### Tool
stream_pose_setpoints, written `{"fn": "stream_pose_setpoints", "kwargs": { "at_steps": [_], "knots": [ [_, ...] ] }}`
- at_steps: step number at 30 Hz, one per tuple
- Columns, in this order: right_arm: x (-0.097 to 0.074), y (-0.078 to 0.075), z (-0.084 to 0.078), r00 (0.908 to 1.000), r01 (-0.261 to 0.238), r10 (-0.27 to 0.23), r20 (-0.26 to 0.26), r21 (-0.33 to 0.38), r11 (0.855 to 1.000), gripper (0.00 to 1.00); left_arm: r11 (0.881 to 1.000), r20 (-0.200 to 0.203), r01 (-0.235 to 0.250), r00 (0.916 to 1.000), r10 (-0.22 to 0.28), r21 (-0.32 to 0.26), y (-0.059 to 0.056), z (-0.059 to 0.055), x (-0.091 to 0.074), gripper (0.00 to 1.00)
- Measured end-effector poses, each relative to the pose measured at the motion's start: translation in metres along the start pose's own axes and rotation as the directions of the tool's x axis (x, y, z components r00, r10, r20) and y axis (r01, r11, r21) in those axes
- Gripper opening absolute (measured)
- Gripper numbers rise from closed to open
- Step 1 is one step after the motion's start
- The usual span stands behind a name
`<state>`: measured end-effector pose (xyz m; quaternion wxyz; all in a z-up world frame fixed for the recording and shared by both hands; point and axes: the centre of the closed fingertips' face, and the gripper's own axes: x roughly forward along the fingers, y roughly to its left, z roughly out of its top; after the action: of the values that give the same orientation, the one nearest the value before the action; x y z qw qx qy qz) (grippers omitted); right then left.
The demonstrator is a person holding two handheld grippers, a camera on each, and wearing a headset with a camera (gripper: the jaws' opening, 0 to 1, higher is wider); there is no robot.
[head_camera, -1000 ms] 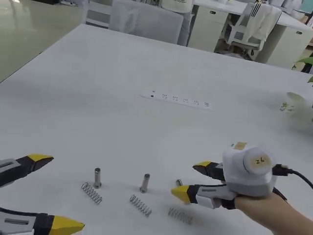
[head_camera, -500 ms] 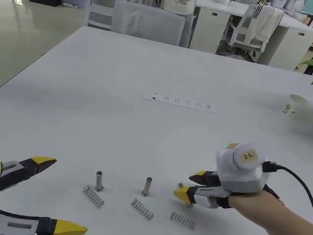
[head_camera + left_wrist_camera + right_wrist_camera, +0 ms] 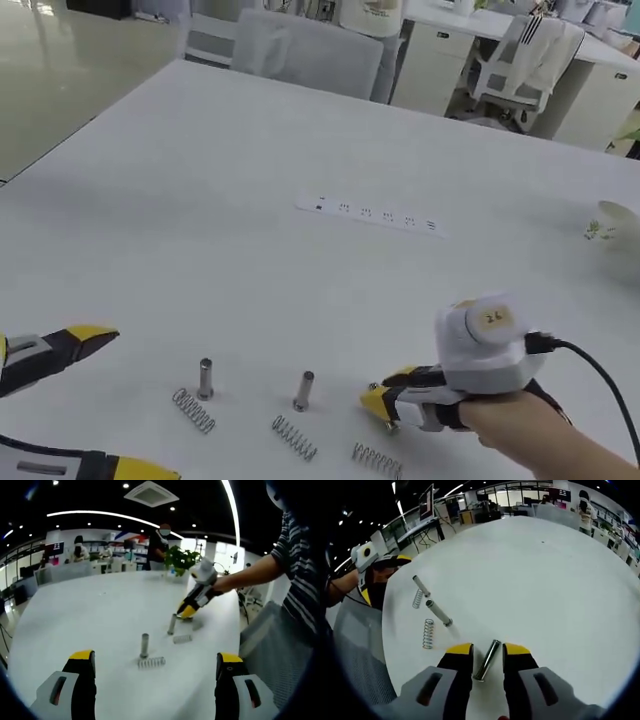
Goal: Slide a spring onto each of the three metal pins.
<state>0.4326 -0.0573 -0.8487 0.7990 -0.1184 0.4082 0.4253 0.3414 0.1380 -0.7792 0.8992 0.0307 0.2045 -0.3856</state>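
The left gripper [image 3: 118, 400] hovered, jaws wide apart. The left pin [image 3: 205, 377] and middle pin [image 3: 303, 389] stood bare, with springs [image 3: 294, 438] lying on the table [image 3: 300, 130] before them. The right gripper [image 3: 488, 649] had its jaws close around the right pin [image 3: 488, 661]; whether they pinched it couldn't be told.

Left pin [image 3: 205, 378] and middle pin [image 3: 303, 390] stand upright on the tabletop [image 3: 300, 150], right pin [image 3: 487, 660] between the right tool's [image 3: 380, 396] jaws. Left spring [image 3: 193, 410], middle spring [image 3: 294, 438] and right spring [image 3: 377, 460] lie flat alongside.
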Motion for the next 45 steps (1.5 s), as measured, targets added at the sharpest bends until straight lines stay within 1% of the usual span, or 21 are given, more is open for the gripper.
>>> {"fn": "stream_pose_setpoints", "kwargs": {
  "at_steps": [5,8,16,18,20,25,30,34,39,45],
  "knots": [
    [0.002,-0.002,-0.001,0.9998,0.005,-0.005,-0.017,0.018,1.0,0.16,1.0,-0.001,0.001,1.0,-0.001,-0.002,-0.001,0.0,0.0,0.98],
    [0.003,-0.003,0.0,0.9998,0.011,-0.011,-0.019,0.029,1.0,0.16,1.0,0.003,-0.001,1.0,0.001,-0.007,0.0,0.001,0.0,0.98],
    [0.006,-0.004,-0.004,0.9982,0.025,-0.022,-0.056,0.055,0.998,0.12,1.0,-0.001,-0.001,1.0,0.001,-0.006,0.0,-0.002,-0.001,0.98],
    [0.007,-0.005,-0.004,0.9981,0.027,-0.023,-0.057,0.054,0.998,0.11,1.0,-0.001,0.001,1.0,-0.001,-0.008,0.0,-0.002,0.0,0.98],
    [0.007,-0.004,-0.008,0.9965,0.033,-0.029,-0.078,0.052,0.998,0.08,1.0,-0.003,0.003,1.0,-0.003,-0.009,-0.001,-0.003,0.0,0.98],
    [0.008,-0.003,-0.007,0.9963,0.04,-0.035,-0.079,0.052,0.998,0.07,1.0,-0.012,0.001,0.9999,-0.001,-0.004,0.001,-0.006,0.0,0.98],
    [0.009,-0.004,-0.006,0.9952,0.048,-0.044,-0.087,0.044,0.998,0.05,1.0,-0.01,0.004,0.9999,-0.004,-0.004,0.0,-0.005,0.0,0.98],
    [0.008,-0.004,-0.007,0.9958,0.043,-0.038,-0.083,0.057,0.997,0.05,1.0,-0.01,0.005,0.9999,-0.005,-0.005,-0.001,-0.005,0.001,0.98],
    [0.005,-0.001,-0.008,0.9969,0.038,-0.034,-0.071,0.049,0.998,0.05,1.0,-0.012,0.004,0.9999,-0.004,-0.007,-0.001,-0.006,0.001,0.98],
    [-0.003,-0.001,-0.003,0.9991,0.034,-0.032,-0.029,0.054,0.998,0.05,1.0,-0.014,0.002,0.9999,-0.002,-0.009,-0.001,-0.007,0.001,0.97]
  ]
}}
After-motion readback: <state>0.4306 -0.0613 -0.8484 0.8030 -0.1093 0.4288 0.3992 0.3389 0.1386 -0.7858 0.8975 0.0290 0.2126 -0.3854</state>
